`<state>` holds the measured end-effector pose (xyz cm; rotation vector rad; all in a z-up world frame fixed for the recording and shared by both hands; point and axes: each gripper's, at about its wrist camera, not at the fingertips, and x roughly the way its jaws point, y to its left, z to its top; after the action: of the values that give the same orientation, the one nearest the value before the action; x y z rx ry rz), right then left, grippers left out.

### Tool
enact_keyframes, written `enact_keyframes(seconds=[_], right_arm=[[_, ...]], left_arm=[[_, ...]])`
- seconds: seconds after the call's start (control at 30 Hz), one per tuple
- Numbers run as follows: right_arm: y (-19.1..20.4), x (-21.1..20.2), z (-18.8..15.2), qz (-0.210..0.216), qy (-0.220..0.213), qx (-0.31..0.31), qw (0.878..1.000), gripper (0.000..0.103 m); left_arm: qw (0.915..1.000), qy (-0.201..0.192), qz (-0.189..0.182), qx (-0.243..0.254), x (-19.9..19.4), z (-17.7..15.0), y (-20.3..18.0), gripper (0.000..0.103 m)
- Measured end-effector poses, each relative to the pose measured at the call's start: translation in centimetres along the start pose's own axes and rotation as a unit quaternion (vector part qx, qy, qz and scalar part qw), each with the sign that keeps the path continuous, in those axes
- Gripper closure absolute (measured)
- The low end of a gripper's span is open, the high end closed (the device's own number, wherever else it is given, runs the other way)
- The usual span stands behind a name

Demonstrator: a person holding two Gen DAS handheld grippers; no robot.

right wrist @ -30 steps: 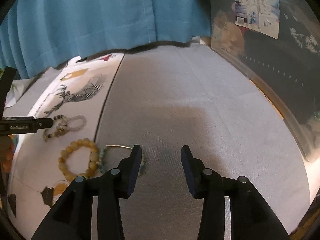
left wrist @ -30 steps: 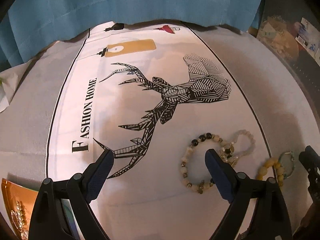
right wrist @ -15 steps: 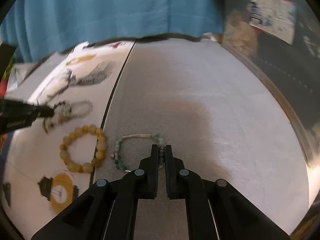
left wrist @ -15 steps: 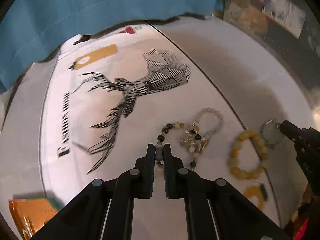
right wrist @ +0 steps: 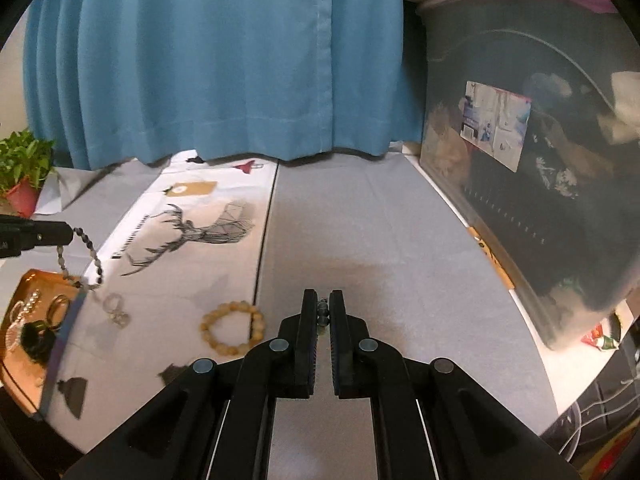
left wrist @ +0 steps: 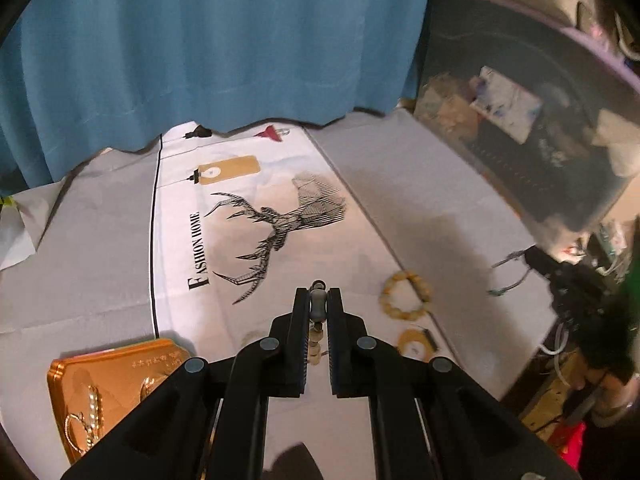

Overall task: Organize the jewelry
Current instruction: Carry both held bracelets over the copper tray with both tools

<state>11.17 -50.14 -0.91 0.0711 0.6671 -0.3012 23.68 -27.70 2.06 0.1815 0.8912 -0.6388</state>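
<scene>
My left gripper [left wrist: 319, 300] is shut on a black-and-cream beaded bracelet [left wrist: 318, 308], lifted above the white deer-print cloth [left wrist: 256, 240]. From the right wrist view that bracelet [right wrist: 86, 256] hangs from the left gripper [right wrist: 70, 234] over the gold tray [right wrist: 24, 320]. My right gripper [right wrist: 323, 308] is shut on a green beaded bracelet [right wrist: 323, 314], raised; it shows hanging in the left wrist view [left wrist: 510, 276]. A yellow beaded bracelet [left wrist: 406, 296] lies on the cloth, also in the right wrist view [right wrist: 234, 330]. A pale clear bracelet [right wrist: 116, 312] lies near the tray.
The gold tray [left wrist: 116, 384] holds rings and other jewelry at the front left. A blue curtain [right wrist: 224, 60] hangs behind the table. A large dark plastic storage bin [right wrist: 540, 180] stands on the right. A potted plant [right wrist: 22, 168] is far left.
Both grippers, shut on their bracelets half a second ago, have lifted them off the table. The left one carried its bracelet toward the gold tray; the pale bracelet stayed on the cloth.
</scene>
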Motion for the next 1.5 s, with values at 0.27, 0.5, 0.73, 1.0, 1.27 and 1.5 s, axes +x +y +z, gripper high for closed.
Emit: enact_keyframes(seconds=[0.27, 0.5, 0.73, 1.0, 1.27, 1.5], right_arm=[[0.3, -3.5, -1.2, 0.007, 0.002, 0.009, 1.0, 0.097], [2.4, -8.4, -2.5, 0.02, -0.011, -0.013, 1.0, 0.097], [7.3, -14.8, -5.0, 0.057, -0.026, -0.05, 0.997, 0.097], [14.3, -20.4, -9.1, 0.12, -0.026, -0.105, 0.987, 0.097], [19.4, -23.0, -11.5, 0.16, -0.024, -0.153, 0.975, 0.097], [22.7, -22.5, -11.3, 0.181, -0.02, -0.18, 0.967, 0.097]], left_arm=[[0.9999, -0.014, 0.003, 0.008, -4.0, -1.2, -1.4, 0.097], [0.9996, -0.028, 0.0, -0.009, -8.7, -5.4, -1.1, 0.097], [0.9982, -0.046, -0.001, -0.038, -14.9, -11.4, 0.5, 0.097], [0.9943, -0.078, 0.005, -0.072, -21.6, -18.1, 2.8, 0.097], [0.9885, -0.097, 0.026, -0.112, -25.2, -22.4, 5.8, 0.097], [0.9837, -0.104, 0.042, -0.141, -25.8, -23.5, 8.9, 0.097]])
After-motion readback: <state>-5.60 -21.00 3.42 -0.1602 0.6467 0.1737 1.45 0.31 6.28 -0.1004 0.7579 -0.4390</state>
